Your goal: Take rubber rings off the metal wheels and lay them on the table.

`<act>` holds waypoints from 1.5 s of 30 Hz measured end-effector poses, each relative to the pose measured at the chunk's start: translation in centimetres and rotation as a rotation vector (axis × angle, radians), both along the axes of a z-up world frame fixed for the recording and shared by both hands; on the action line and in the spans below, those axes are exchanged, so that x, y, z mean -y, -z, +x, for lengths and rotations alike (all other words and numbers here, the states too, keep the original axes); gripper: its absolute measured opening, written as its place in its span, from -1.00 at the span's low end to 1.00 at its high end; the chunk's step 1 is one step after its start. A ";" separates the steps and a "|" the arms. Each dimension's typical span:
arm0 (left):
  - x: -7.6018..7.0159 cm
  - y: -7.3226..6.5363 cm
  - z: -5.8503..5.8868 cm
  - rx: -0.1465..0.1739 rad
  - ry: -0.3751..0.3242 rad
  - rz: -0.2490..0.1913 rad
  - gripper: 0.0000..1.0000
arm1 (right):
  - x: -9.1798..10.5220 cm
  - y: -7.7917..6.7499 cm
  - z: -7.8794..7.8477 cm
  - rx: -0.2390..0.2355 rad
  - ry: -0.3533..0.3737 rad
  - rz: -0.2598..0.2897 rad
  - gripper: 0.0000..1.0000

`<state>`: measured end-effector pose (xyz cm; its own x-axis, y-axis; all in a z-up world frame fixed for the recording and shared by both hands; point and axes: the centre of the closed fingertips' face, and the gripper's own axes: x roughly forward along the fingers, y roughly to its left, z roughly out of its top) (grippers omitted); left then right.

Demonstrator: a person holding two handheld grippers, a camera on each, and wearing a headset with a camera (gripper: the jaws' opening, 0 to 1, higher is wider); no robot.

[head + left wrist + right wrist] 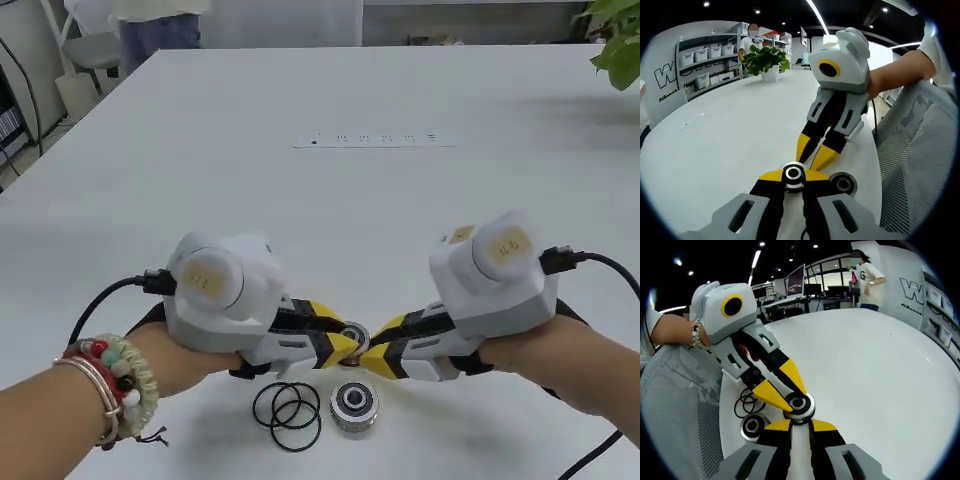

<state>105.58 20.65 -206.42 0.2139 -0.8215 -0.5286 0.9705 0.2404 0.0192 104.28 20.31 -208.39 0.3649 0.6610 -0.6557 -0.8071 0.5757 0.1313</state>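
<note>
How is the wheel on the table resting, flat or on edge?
Flat: the wheel lies hub upward beside the rubber rings.

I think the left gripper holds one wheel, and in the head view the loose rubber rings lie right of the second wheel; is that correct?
Not quite: the head view shows the loose rubber rings lying left of the second wheel, not right. The left gripper does hold one wheel.

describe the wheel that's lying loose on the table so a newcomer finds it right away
On the white table, look near the front edge, just toward the person from where the left gripper and right gripper meet. The loose wheel lies flat there, right of the black rubber rings. Unlike the raised wheel at the grippers' tips, nothing grips it.
</note>
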 end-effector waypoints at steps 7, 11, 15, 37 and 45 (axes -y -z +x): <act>-0.1 0.0 0.0 -0.019 -0.007 -0.006 -0.84 | 0.0 0.0 0.1 0.032 -0.019 -0.017 -0.99; -0.2 0.0 -0.1 -0.012 -0.001 -0.003 -0.84 | 0.1 0.1 0.2 0.035 -0.014 -0.031 -1.00; -0.1 0.0 -0.1 0.003 0.009 0.005 -0.84 | 0.2 0.1 0.2 0.014 0.001 -0.029 -1.00; -0.1 -0.1 -0.2 0.030 0.027 0.000 -0.84 | 0.3 -1.7 0.8 -0.186 0.220 0.181 -1.00; -0.2 -0.1 -0.3 0.037 0.029 0.003 -0.84 | -0.2 -2.1 0.5 -0.195 0.218 0.196 -1.00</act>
<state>105.33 20.80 -206.32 0.2090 -0.8261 -0.5234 0.9758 0.2116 0.0557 104.78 20.50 -206.25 0.3920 0.7012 -0.5955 -0.6166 0.6807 0.3956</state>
